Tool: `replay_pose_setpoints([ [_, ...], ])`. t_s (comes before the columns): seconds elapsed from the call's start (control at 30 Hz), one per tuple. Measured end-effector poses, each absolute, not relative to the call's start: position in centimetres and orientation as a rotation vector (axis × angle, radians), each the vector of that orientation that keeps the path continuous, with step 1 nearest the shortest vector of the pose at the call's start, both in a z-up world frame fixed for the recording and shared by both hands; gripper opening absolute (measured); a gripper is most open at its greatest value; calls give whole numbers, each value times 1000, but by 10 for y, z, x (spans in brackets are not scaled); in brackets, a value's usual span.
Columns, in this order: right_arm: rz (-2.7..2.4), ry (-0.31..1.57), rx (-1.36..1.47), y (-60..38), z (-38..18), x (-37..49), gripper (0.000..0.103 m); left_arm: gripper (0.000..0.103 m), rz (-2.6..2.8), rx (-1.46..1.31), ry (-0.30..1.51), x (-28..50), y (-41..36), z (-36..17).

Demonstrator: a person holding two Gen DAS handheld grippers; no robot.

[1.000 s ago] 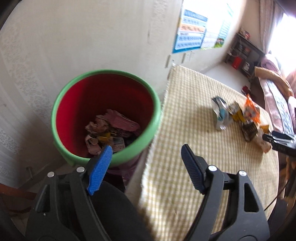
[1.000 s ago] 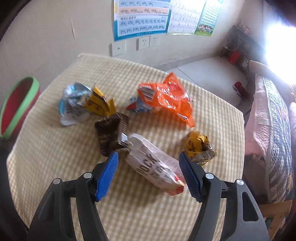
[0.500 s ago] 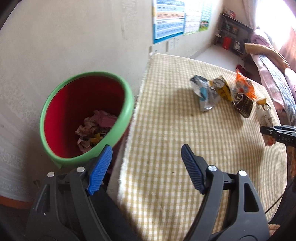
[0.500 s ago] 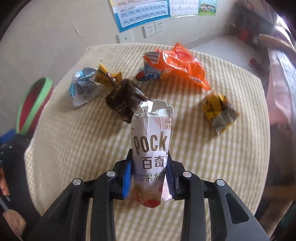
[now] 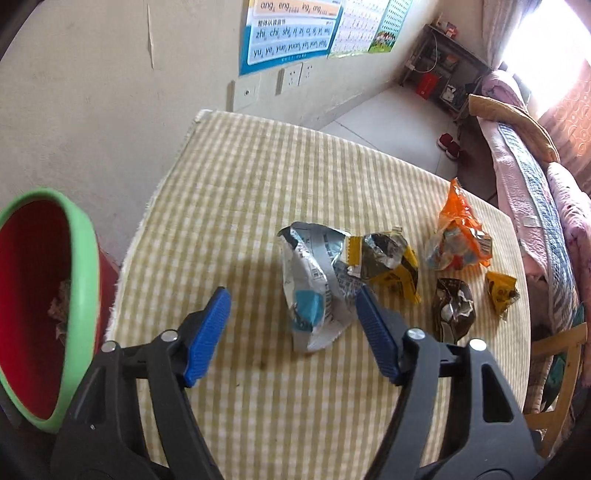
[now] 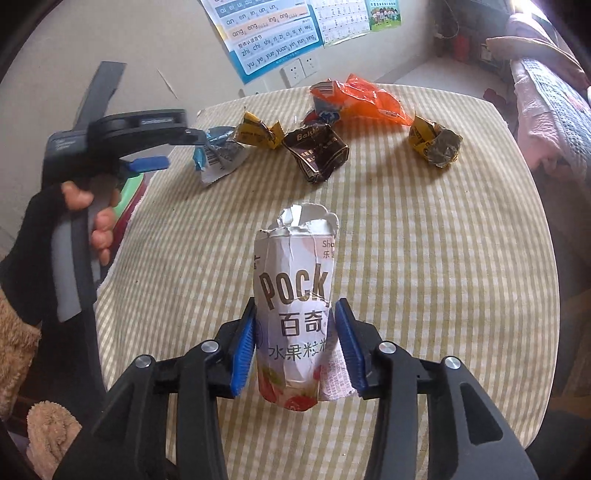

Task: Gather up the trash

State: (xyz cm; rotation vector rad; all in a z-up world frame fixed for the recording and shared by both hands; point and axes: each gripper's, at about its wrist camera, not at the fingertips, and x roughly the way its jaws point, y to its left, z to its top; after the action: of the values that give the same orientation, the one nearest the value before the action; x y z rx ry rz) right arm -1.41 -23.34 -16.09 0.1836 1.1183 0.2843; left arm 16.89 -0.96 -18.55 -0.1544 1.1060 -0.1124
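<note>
My right gripper (image 6: 297, 350) is shut on a white Pocky wrapper (image 6: 295, 295), held above the checked tablecloth (image 6: 424, 258). My left gripper (image 5: 291, 332) is open just above a silver-blue wrapper (image 5: 314, 284), which lies between its fingers; the gripper also shows in the right wrist view (image 6: 177, 147). Beside it lie a yellow wrapper (image 5: 391, 266), a brown wrapper (image 5: 452, 308), an orange bag (image 5: 458, 229) and a small yellow wrapper (image 5: 500, 291). The green-rimmed red bin (image 5: 81, 280) stands off the table's left edge with crumpled trash inside.
The table stands against a wall with posters (image 5: 291, 29) and sockets (image 5: 291, 77). A bed with a pink cover (image 5: 535, 177) runs along the right. A wooden chair (image 5: 561, 376) sits at the table's right edge.
My left gripper has swung from over the bin to the silver-blue wrapper on the table. My right gripper closed on the Pocky wrapper and lifted it towards me.
</note>
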Motion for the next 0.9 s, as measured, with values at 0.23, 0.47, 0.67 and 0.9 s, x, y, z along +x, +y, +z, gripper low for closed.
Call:
replay_pose_setpoints([
  [0.23,286,1094,185,-233,-160,-7,49,20,-165,-194,1148,171,-13,-189],
  [0.47,286,1090,207,-234,-160,-7,54,19,-184,-167,1124,124,2,-168],
  [0.67,281,1088,214,-234,-158,-7,56,19,-160,-203,1157,72,24,-171],
  [0.9,266,1100,204,-233,-157,-11,56,44,-121,-259,1177,56,31,-185],
])
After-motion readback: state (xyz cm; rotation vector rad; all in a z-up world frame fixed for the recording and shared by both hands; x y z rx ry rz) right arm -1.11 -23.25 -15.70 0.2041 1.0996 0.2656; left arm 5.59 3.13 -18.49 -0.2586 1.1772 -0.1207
